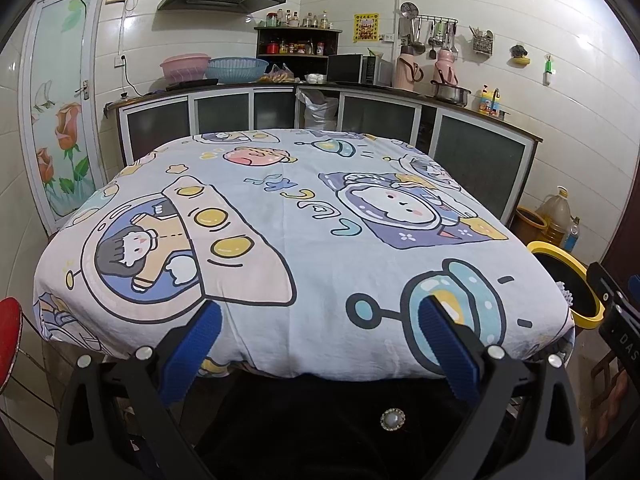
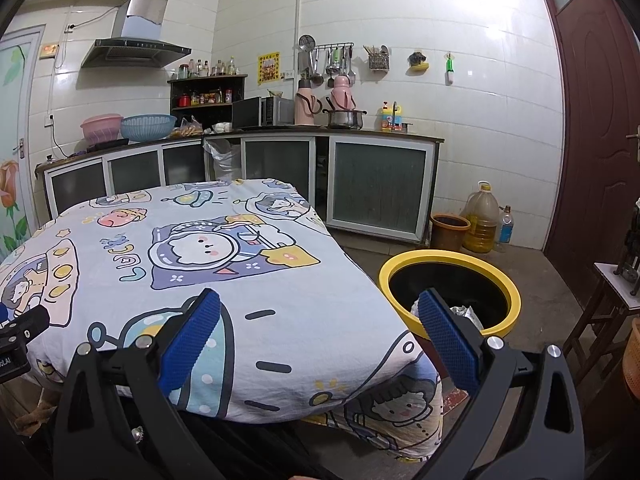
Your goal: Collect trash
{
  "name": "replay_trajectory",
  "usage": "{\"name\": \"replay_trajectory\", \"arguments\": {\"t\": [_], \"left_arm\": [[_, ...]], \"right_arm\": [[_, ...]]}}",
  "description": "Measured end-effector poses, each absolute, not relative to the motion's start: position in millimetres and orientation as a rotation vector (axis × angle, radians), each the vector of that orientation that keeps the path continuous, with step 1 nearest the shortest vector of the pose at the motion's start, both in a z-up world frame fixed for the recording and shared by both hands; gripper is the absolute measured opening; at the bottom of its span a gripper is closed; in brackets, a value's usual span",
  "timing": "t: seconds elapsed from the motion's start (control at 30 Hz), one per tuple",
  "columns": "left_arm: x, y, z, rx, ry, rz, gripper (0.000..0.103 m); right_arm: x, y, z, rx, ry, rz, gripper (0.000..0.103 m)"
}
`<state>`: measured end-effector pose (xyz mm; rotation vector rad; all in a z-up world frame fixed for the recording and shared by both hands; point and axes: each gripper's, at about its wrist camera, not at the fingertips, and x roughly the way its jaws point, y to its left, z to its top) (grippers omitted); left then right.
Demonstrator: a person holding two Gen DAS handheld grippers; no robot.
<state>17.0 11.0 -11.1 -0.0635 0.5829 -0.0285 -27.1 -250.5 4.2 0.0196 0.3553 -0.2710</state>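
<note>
Here, both hand-held grippers (image 1: 320, 320) (image 2: 320, 312) agape (empty), cartoon tablecloth (image 1: 304, 232) ahead, yellow-rimmed bin (image 2: 450, 292) right.

light: bright, overhead | glare: upper-right wall tiles (image 2: 500, 8) | edges: fisheye-bent, dark corners | focus: sharp

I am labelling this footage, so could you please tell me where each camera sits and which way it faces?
Left wrist: on the left tool, open, facing across the cartoon tablecloth toward the kitchen counter; the right tool's edge shows at right.
Right wrist: on the right tool, open, over the table's right corner, toward the yellow-rimmed bin.
Shared: tablecloth, counter, bin.
</note>
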Motion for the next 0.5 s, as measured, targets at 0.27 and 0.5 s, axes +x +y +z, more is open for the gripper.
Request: {"name": "replay_trajectory", "arguments": {"t": [0.27, 0.5], "left_arm": [[18.2, 12.4, -12.3, -0.06, 0.587, -0.036, 0.095], [18.1, 12.2, -13.6, -0.058, 0.589, -0.032, 0.095]], "right_arm": [[-27.6, -249.1, 4.0, 0.02, 0.356, -0.271, 0.095], [-27.3, -249.5, 4.2, 0.019, 0.356, -0.27, 0.095]]}}
